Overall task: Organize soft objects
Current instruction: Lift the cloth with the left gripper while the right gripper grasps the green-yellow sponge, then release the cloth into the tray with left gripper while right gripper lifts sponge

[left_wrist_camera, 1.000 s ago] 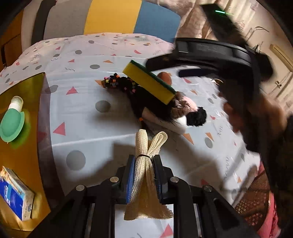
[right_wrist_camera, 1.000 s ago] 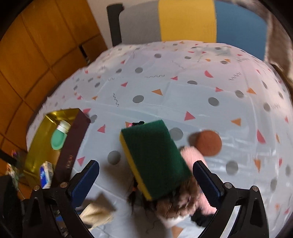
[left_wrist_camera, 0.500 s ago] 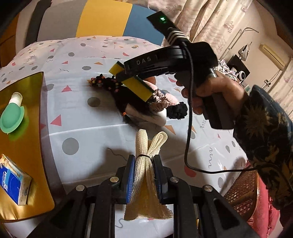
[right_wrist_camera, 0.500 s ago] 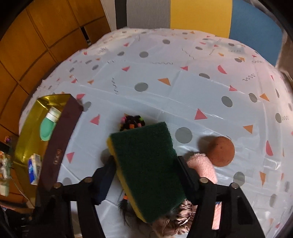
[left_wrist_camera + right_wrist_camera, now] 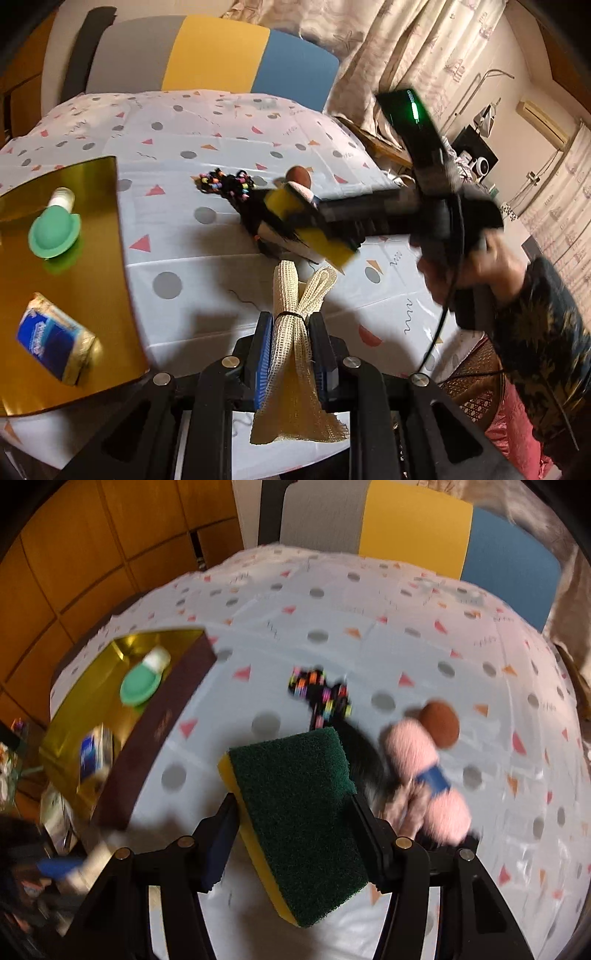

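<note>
My left gripper [image 5: 291, 325] is shut on a rolled cream mesh cloth [image 5: 297, 321] above the near table edge. My right gripper [image 5: 291, 812] is shut on a yellow sponge with a green scouring top [image 5: 299, 812] and holds it above the pile; the sponge also shows in the left wrist view [image 5: 306, 229]. On the spotted tablecloth lie a black beaded hair piece [image 5: 321, 698], a pink yarn skein with a blue band [image 5: 424, 771] and a brown round pad [image 5: 441, 723].
A gold-lined box [image 5: 110, 236] stands at the left with a green-capped bottle [image 5: 55, 229] and a blue tissue pack [image 5: 51, 343] in it. A grey, yellow and blue chair back [image 5: 207, 55] is behind the table. Curtains hang at the right.
My right gripper closed on the sponge and lifted it off the pile, drawing it back toward me. My left gripper kept hold of the mesh cloth and shifted a little.
</note>
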Demonstrator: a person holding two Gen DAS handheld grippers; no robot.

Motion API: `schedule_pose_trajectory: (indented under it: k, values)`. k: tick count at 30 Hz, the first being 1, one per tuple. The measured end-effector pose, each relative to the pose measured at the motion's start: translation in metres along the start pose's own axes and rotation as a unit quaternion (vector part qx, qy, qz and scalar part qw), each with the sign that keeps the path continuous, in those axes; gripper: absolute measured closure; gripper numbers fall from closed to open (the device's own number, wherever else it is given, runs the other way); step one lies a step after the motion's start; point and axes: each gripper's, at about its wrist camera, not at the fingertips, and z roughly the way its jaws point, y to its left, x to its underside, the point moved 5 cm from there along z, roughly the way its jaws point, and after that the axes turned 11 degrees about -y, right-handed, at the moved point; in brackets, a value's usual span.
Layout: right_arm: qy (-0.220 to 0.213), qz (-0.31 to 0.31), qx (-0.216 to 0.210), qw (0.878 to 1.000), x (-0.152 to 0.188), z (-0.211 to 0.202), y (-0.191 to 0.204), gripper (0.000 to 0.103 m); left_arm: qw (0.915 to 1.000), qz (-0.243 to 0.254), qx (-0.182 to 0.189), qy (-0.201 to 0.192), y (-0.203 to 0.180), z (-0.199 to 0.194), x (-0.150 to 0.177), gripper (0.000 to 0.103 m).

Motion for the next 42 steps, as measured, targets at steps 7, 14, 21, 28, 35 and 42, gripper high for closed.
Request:
schedule_pose_trajectory:
  k: [7,14,21,28,35,42]
  values:
    - [0.036,0.013,-0.034,0.999,0.045,0.013,0.014,0.038,0.9993,-0.018,-0.02,-0.026,0.02,-0.029,-0.005,0.084]
    - [0.026,0.034,-0.047,0.998,0.052,0.022,0.013,0.015,0.9963,-0.053,-0.049,-0.048,0.055,-0.053,-0.011,0.084]
    - [0.044,0.053,-0.062,0.996,0.066,0.035,0.015,0.015,0.9869,-0.088,-0.115,-0.07,0.122,-0.075,-0.024,0.084]
    - [0.032,0.088,-0.075,0.993,0.063,0.034,0.005,0.012,0.9719,-0.096,-0.204,-0.068,0.205,-0.068,-0.049,0.084]
    - [0.028,0.097,-0.094,0.99,0.062,0.03,0.01,0.011,0.9565,-0.123,-0.262,-0.033,0.28,-0.04,-0.063,0.083]
    - [0.027,0.124,-0.125,0.984,0.06,0.029,0.009,0.003,0.9405,-0.138,-0.31,-0.022,0.307,-0.035,-0.069,0.064]
